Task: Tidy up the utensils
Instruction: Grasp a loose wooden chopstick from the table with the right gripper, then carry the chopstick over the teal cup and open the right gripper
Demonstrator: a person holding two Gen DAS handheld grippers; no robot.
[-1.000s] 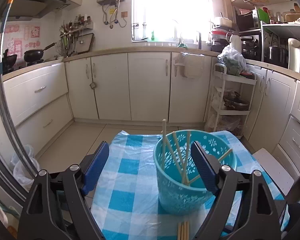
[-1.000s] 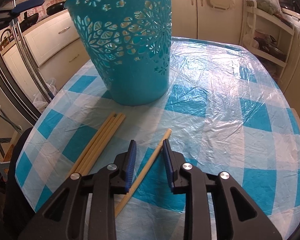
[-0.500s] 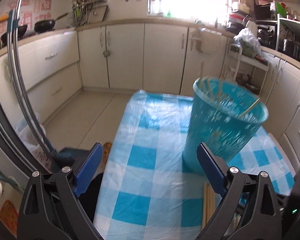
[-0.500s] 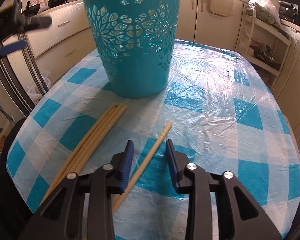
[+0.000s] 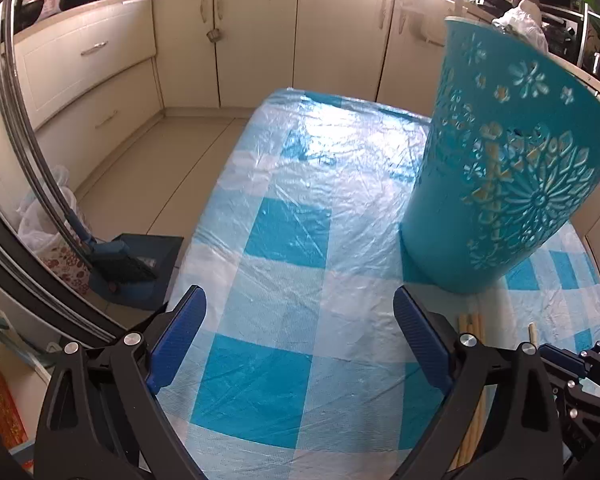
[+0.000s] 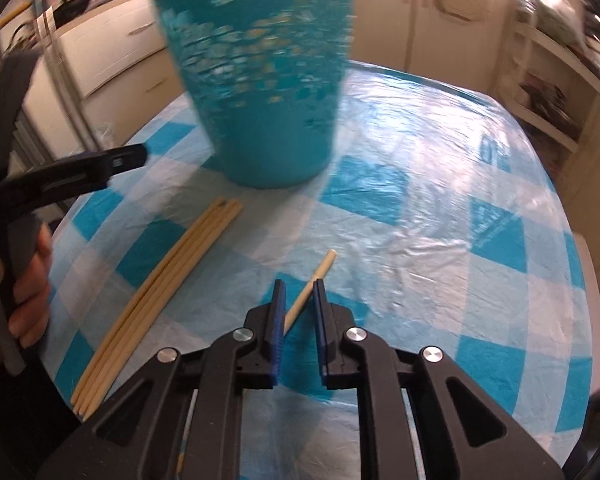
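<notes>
A teal perforated basket (image 5: 512, 168) stands on the blue-and-white checked table (image 5: 292, 240), with chopsticks visible through its holes; it also shows blurred in the right wrist view (image 6: 260, 80). A bundle of wooden chopsticks (image 6: 160, 296) lies left of a single chopstick (image 6: 310, 290). My right gripper (image 6: 298, 292) straddles that single chopstick, jaws narrowed around it with small gaps. My left gripper (image 5: 300, 320) is wide open and empty above the table, left of the basket; it shows in the right wrist view (image 6: 80, 168) too.
Cream kitchen cabinets (image 5: 260, 40) line the far walls. A blue dustpan and brush (image 5: 128, 268) sit on the floor left of the table. A white shelf rack (image 6: 548, 92) stands at the right. The table edge (image 5: 204, 220) runs close on the left.
My left gripper has dropped lower and shifted left, so the basket now stands to its right. My right gripper has narrowed around the single chopstick and moved a little.
</notes>
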